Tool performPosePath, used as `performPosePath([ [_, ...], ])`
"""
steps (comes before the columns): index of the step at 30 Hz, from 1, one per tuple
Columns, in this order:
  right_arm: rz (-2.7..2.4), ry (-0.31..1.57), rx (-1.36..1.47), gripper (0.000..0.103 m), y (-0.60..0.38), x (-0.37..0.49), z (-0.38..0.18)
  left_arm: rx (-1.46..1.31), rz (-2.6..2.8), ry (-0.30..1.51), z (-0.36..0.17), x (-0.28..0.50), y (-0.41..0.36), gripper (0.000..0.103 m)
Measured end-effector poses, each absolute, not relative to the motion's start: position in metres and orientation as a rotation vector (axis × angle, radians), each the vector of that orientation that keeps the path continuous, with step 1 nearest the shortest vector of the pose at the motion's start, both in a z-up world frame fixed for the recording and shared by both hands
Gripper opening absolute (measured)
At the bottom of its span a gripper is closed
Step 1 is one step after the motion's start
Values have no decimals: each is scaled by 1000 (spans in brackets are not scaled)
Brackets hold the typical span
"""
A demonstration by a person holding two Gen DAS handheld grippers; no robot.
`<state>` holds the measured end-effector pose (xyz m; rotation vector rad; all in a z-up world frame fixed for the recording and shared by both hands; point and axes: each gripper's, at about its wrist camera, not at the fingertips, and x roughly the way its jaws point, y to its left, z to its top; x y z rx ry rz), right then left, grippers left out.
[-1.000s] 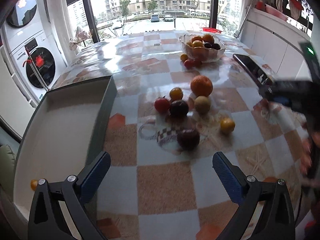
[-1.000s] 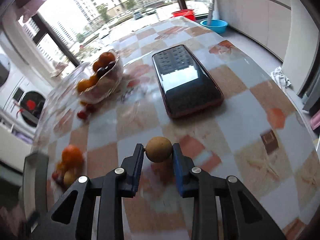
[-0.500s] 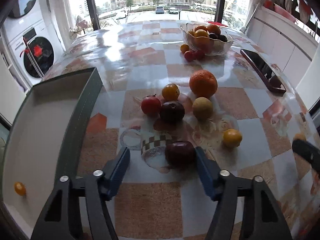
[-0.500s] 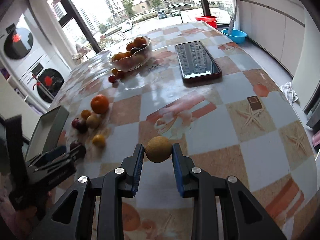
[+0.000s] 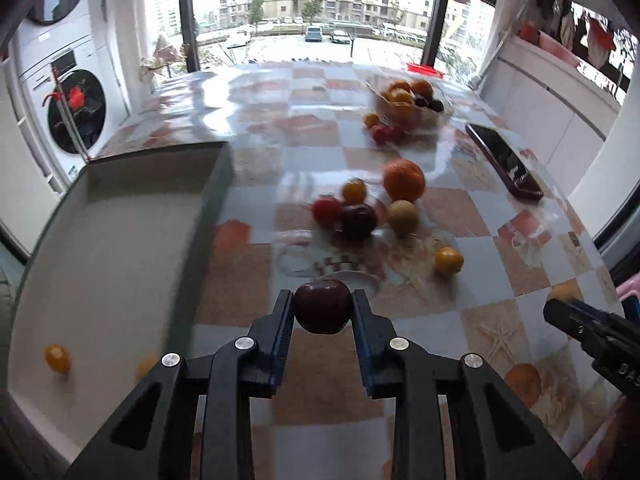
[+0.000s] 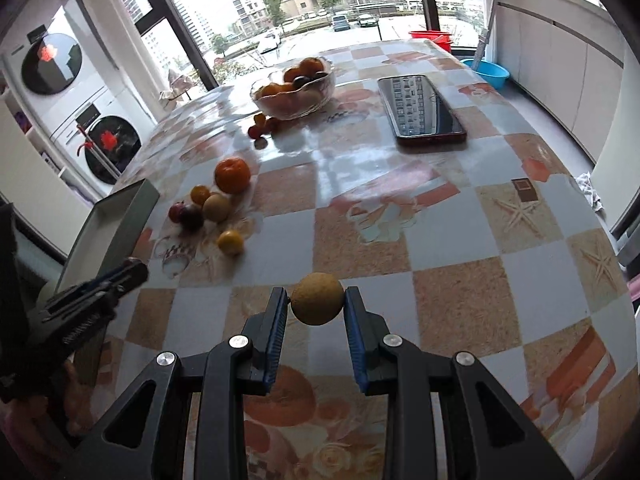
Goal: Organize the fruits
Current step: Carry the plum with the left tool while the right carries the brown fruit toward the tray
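Note:
In the left wrist view my left gripper [image 5: 322, 299] has its jaws closing, and both blue pads press on a dark red plum [image 5: 322, 309] just above the checked tablecloth. A grey tray [image 5: 120, 208] with a white floor lies to its left, holding a small yellow fruit [image 5: 57, 358]. My right gripper [image 6: 317, 300] is shut on a round tan fruit [image 6: 317, 298] over the table's near side. Loose fruit lies beyond: an orange [image 5: 404, 179], a dark plum [image 5: 359, 222], a red fruit [image 5: 327, 209] and a yellow one [image 5: 449, 261].
A glass bowl [image 5: 412, 104] of fruit stands at the far right of the table, with small fruits beside it. A dark phone [image 6: 420, 110] lies near the right edge. Washing machines [image 5: 76, 108] stand off to the left, past the table.
My left gripper came forward around the dark red plum and closed from wide open onto it. My right gripper carried the tan fruit away from the phone toward the near side.

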<state>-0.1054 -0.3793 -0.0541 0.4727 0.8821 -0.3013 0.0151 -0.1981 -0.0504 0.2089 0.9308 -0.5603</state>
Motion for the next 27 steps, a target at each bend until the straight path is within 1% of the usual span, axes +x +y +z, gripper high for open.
performPosePath([
  [9,-225,890,408,32,-338,-85,-37,187,-475,848,-26,19,-141,31],
  [18,-92,911,325,32,-274,-47,-23,150,-333,876,-43,39,-79,31],
  [27,52,941,265,32,-209,-5,-17,120,-263,885,-55,48,-47,31],
])
